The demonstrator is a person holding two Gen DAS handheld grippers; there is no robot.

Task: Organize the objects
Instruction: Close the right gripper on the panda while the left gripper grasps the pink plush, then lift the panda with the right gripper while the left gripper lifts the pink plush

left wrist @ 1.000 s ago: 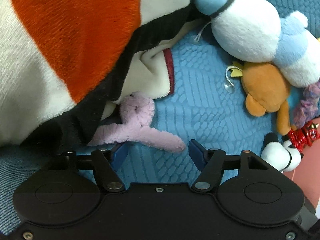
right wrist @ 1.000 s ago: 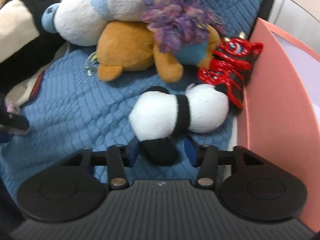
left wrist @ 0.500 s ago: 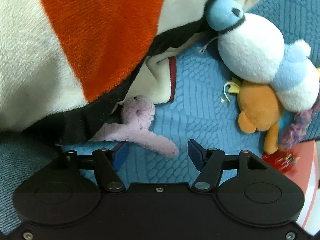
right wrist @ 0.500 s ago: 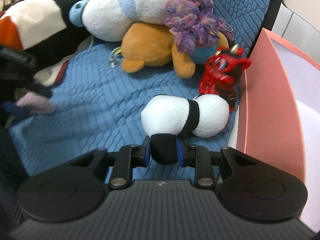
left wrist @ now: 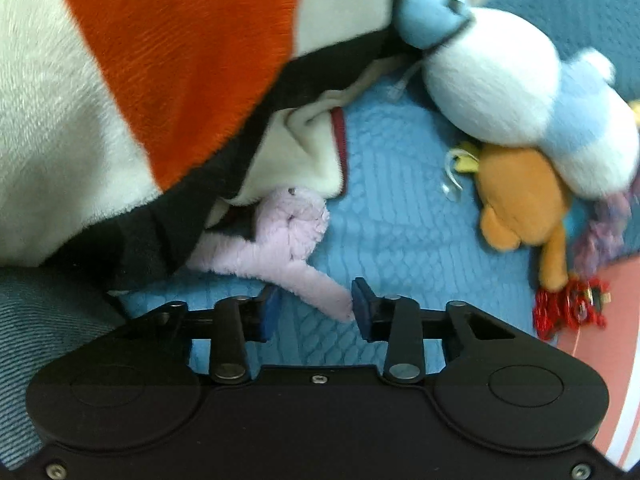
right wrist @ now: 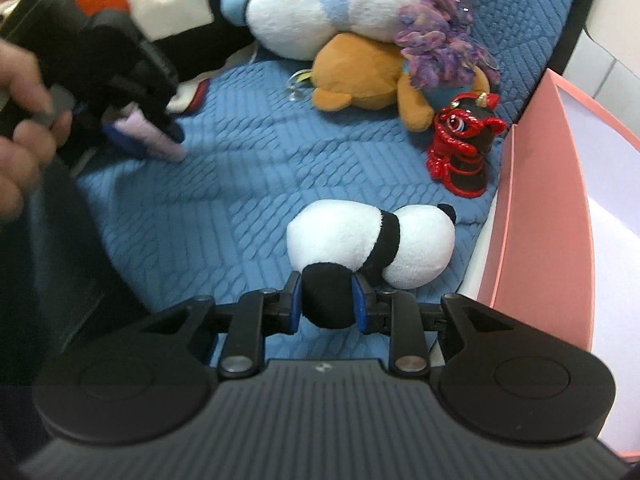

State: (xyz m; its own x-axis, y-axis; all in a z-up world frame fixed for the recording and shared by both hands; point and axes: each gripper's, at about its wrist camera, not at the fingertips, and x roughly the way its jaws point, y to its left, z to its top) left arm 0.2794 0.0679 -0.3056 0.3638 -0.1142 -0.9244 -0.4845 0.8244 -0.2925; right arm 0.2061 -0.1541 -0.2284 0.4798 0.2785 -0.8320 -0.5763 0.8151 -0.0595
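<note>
Left wrist view shows the left gripper [left wrist: 314,308] closing its fingers around the long limb of a pale purple plush [left wrist: 288,236]; the tip touches the right pad, the left pad stands apart. That plush lies on a blue quilted cushion [left wrist: 384,216], half tucked under a big orange, white and black plush [left wrist: 132,80]. Right wrist view alone shows the right gripper [right wrist: 326,302] clamped on the black leg of a panda plush [right wrist: 372,240], near a pink box [right wrist: 540,208] at right, a red figurine [right wrist: 464,148] beyond it, and the person's hand [right wrist: 24,128] at far left.
</note>
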